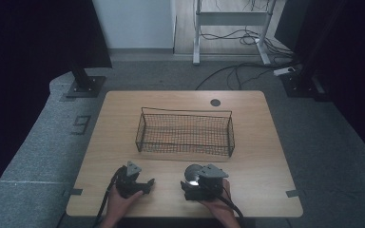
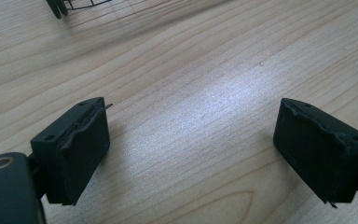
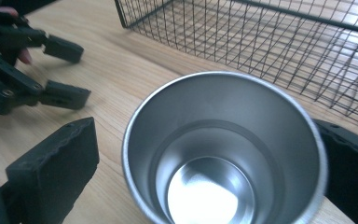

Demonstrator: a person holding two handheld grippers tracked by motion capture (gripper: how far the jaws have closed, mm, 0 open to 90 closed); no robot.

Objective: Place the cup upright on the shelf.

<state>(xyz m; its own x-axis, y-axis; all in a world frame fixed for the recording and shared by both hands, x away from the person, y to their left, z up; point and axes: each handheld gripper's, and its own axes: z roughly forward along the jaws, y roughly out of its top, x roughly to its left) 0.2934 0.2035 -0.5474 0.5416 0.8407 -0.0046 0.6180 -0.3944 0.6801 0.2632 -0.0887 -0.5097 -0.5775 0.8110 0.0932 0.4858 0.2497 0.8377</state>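
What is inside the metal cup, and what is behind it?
The metal cup is empty; its shiny bottom shows. Behind it stands the wire basket on the table. The cup's wall hides the table under it.

No legible text, seemingly

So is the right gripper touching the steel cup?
Cannot tell. In the right gripper view the steel cup sits between the open jaws: a gap shows at one jaw, but the cup's rim hides the other.

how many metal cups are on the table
1. The metal cup stands upright on the table, in front of the wire basket, between the open jaws of the right claw. Nothing lies in the basket.
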